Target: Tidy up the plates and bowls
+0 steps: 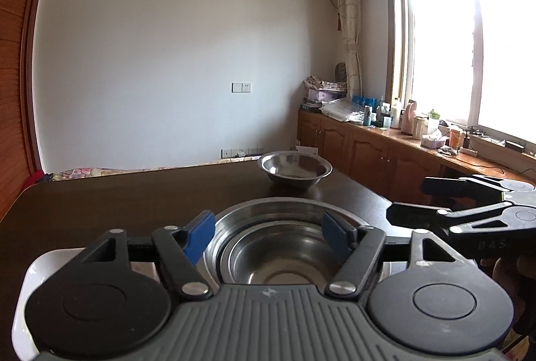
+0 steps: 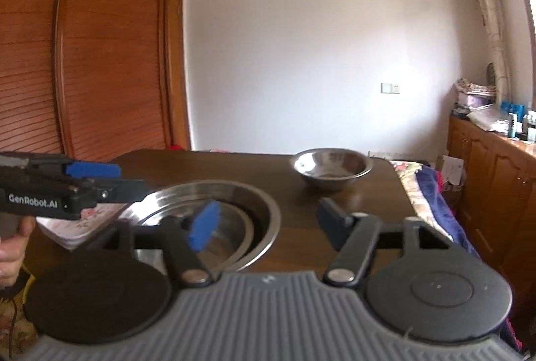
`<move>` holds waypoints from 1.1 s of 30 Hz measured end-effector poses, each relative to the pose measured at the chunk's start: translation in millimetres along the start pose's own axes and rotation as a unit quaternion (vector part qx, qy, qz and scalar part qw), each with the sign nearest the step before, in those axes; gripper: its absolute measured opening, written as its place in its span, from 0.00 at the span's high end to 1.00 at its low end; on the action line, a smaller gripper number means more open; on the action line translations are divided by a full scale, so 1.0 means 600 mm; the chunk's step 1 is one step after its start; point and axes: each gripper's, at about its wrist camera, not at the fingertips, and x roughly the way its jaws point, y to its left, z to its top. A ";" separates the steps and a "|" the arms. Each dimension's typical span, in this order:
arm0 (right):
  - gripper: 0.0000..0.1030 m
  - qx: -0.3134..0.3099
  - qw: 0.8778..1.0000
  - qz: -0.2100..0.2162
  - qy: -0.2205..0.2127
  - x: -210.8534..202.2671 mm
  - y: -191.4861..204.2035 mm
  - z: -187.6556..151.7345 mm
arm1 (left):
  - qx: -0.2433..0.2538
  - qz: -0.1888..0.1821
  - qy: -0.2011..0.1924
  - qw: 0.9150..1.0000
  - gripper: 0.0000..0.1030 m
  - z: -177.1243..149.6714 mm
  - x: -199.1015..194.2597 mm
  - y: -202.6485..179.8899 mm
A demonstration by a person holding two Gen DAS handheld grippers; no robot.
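Observation:
Two steel bowls nested one inside the other (image 1: 284, 260) (image 2: 234, 220) sit on the dark wooden table (image 1: 117, 203) close in front of me. My left gripper (image 1: 268, 237) is open, its blue pads spread over the stack's near rim without pressing on it. My right gripper (image 2: 268, 227) is open too, just right of the stack, with bare table between its pads. A single steel bowl (image 1: 294, 168) (image 2: 331, 166) stands farther back. Each gripper shows in the other's view: the right gripper (image 1: 406, 199) and the left gripper (image 2: 124, 178).
A white plate with a flower pattern (image 2: 80, 220) (image 1: 30, 277) lies left of the stack under the left gripper. A hand (image 2: 10, 243) holds that gripper. Wooden cabinets with bottles (image 1: 385, 139) run along the right; a bed (image 2: 422, 180) lies beyond the table's right edge.

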 end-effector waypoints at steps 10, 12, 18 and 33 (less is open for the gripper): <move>0.00 -0.003 1.000 -0.023 -0.017 -0.002 -0.023 0.004 | -0.003 -0.003 -0.024 1.000 0.00 0.033 0.014 -0.004; 0.00 0.005 0.999 -0.028 -0.020 -0.004 -0.028 0.007 | 0.002 -0.002 -0.025 1.000 0.00 0.044 0.021 -0.005; 0.00 0.011 0.998 -0.042 -0.035 -0.003 -0.044 0.028 | 0.006 0.000 -0.034 0.999 0.00 0.076 0.044 -0.002; 0.00 0.021 0.999 -0.036 -0.006 0.086 -0.113 0.069 | 0.011 -0.006 -0.011 1.000 0.00 0.148 0.156 0.037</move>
